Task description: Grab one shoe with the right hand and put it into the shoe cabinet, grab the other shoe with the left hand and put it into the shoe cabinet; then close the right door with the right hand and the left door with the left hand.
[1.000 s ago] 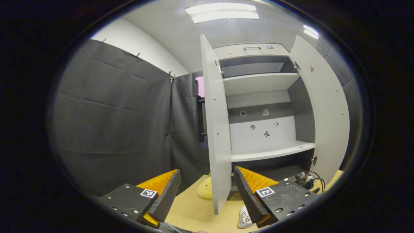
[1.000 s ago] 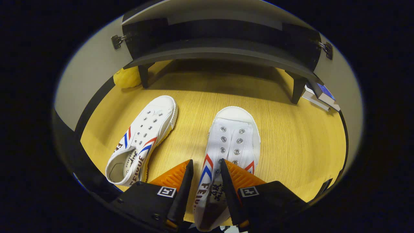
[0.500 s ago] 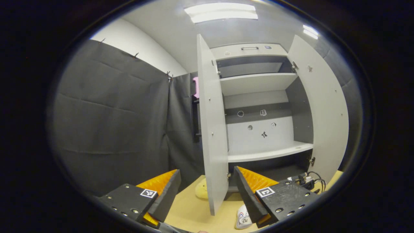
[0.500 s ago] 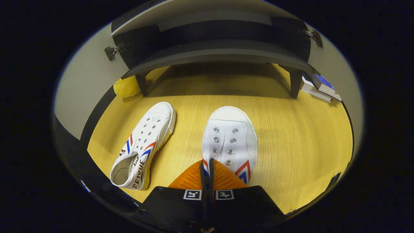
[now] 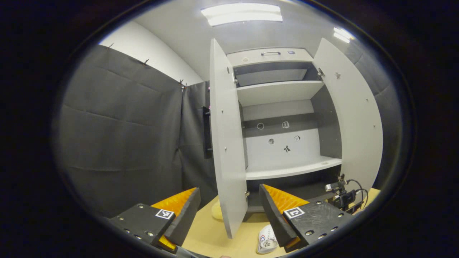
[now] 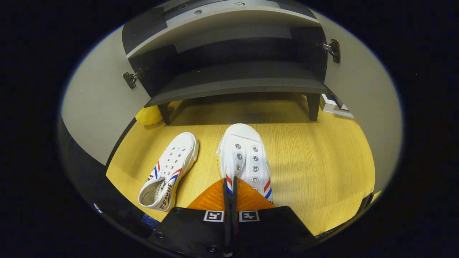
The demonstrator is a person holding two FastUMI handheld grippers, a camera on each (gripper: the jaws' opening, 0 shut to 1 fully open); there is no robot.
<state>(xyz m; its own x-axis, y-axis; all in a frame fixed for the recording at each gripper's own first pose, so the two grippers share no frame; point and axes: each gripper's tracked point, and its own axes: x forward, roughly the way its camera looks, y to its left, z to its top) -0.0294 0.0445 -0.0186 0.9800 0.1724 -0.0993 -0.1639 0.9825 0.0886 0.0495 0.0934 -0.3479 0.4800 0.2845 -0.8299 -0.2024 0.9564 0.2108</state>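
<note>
In the right gripper view my right gripper [image 6: 229,182] is shut on the left side wall of a white shoe [image 6: 245,161] with red and blue stripes, held a little above the wooden floor [image 6: 315,168]. The other white shoe [image 6: 168,172] lies on the floor to its left. The shoe cabinet [image 6: 233,80] stands ahead with both doors open, its dark bottom shelf bare. In the left gripper view my left gripper [image 5: 229,204] is open and holds nothing, facing the cabinet [image 5: 283,118]; the left door [image 5: 224,143] and right door [image 5: 353,118] stand open. A shoe's heel [image 5: 267,242] shows at the bottom.
A yellow soft toy [image 6: 148,115] lies by the cabinet's left leg. Books [image 6: 333,105] sit on the floor at the right, behind the right door. Cables and a small camera [image 5: 344,195] lie near the cabinet's right foot. Black cloth walls the left side.
My right gripper closed on the shoe's side wall and lifted it back and up; the cabinet now shows more fully. The left gripper drifted slightly right, still open.
</note>
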